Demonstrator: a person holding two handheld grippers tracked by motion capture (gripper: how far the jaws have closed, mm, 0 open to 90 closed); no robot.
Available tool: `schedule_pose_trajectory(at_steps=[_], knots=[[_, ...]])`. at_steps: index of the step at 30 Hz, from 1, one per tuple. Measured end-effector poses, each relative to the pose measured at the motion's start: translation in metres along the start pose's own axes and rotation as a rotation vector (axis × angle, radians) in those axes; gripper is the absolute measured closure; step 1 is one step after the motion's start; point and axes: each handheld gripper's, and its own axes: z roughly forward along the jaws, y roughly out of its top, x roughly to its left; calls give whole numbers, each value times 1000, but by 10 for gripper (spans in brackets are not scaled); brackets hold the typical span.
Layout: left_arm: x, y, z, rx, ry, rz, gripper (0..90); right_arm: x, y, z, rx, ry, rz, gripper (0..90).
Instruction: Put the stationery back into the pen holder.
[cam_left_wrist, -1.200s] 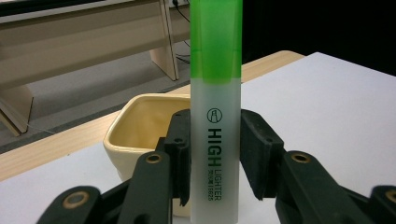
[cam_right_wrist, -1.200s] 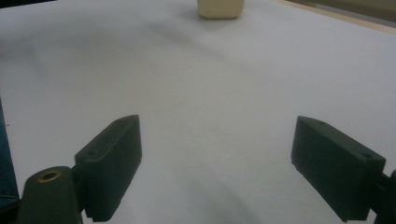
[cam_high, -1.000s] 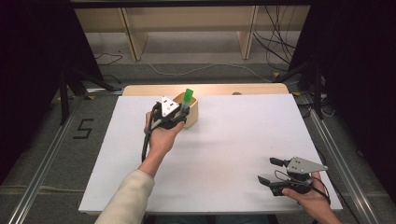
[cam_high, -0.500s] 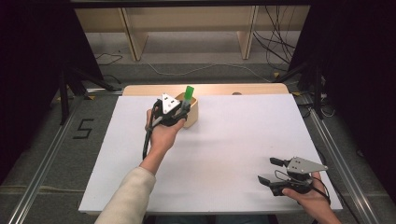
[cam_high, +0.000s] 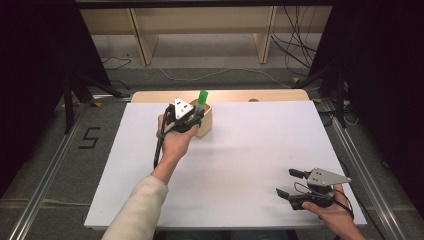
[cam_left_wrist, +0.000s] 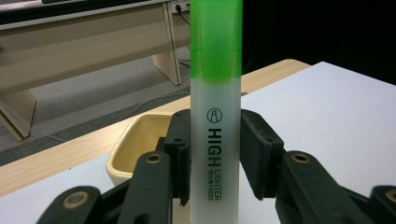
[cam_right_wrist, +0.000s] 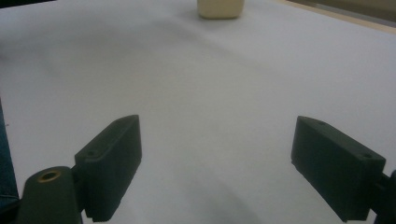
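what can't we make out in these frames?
- Highlighter: both ends cut off by the left gripper view's edges.
- Cream cup: inside hidden in high view by the left claw and hand.
- Right claw: holds nothing; cup cropped at the top edge.

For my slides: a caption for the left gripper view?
Left gripper holds an upright green highlighter above a cream holder.

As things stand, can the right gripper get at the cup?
Probably yes: the right gripper stands open, and bare white table lies between it and the cup. But the left gripper holds a highlighter there.
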Motion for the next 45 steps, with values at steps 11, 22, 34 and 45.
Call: schedule_pose_trajectory(at_steps=[11, 22, 34, 45], knots=[[0, 4, 6, -4, -2, -2, 660, 0, 0, 0, 2, -1, 6, 171], [2, 7, 8, -10, 5, -7, 660, 0, 0, 0, -1, 0, -1, 171], [6, 9, 23, -28, 15, -13, 660, 0, 0, 0, 3, 2, 4, 171], [18, 6, 41, -78, 33, -17, 659, 0, 0, 0, 3, 0, 11, 171]])
